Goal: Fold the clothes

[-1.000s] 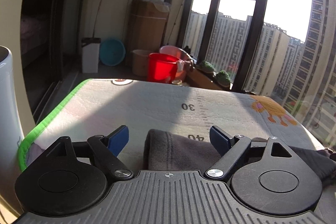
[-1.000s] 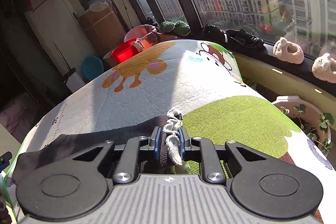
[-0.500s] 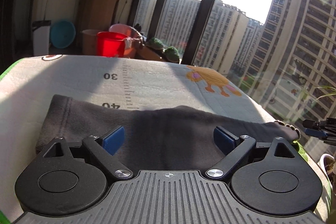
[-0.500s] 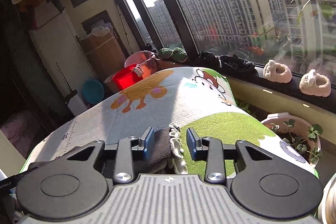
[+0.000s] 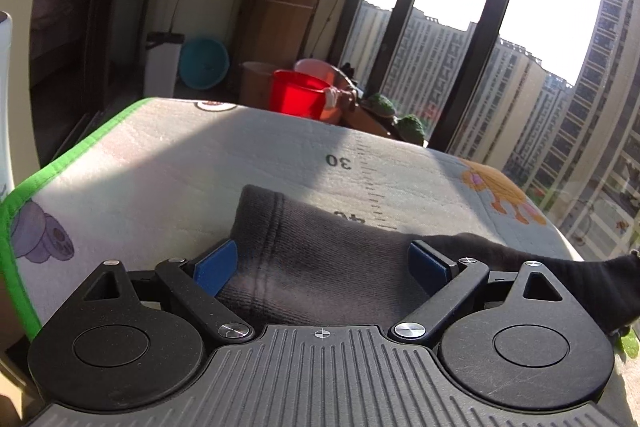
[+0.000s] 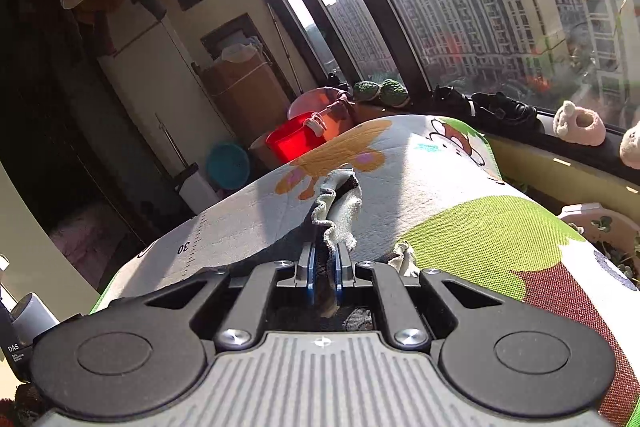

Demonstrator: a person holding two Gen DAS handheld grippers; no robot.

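Garment [image 5: 320, 259] of dark grey ribbed knit spread flat across printed play mat [image 5: 168, 171], one rounded end near the mat's green-edged corner, the rest stretching off to the right under a band of shadow. Left gripper [image 5: 322, 265] low over that cloth, blue pads [image 5: 216, 265] set wide on either side of the fabric and pressing on nothing. Ruler marks with the numbers 30 and 40 just beyond the knit, the 40 partly covered by it. Right gripper [image 6: 325, 269] clamped on the garment's other end [image 6: 325, 287], pads drawn tight together with dark cloth pinched between them and a pale frilled trim [image 6: 336, 211] standing up above the fingertips, lifted off the mat [image 6: 472, 235]. Further scrap of pale trim lying on the mat just right of the fingers. Beyond the mat's far edge, red bucket [image 5: 298, 95], teal basin [image 5: 204, 63] and tall cardboard box [image 5: 280, 15] against the wall. Pair of black shoes [image 6: 496, 107] and fluffy pink slipper [image 6: 578, 125] along the window sill, high-rise blocks outside the glass.
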